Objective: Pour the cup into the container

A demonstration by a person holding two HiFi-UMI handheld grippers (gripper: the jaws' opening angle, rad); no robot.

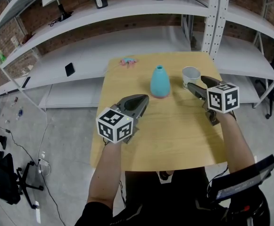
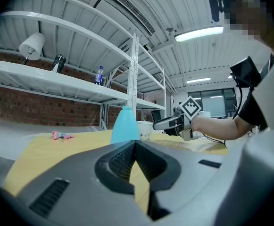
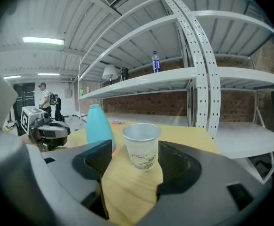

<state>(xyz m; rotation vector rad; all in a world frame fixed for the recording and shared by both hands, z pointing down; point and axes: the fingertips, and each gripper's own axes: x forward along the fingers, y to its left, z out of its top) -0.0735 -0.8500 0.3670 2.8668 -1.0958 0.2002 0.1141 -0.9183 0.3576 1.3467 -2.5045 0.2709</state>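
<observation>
Facing cup, right gripper jaws apart

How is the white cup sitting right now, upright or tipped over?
Upright. The cup stands on its base on the table, rim up, just ahead of the open right gripper, ungripped.

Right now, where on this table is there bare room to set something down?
Bare: the table's middle between left gripper and right gripper, and the strip between pink toy and blue container. Crowded: far right, the cup by the right gripper's open jaws.
</observation>
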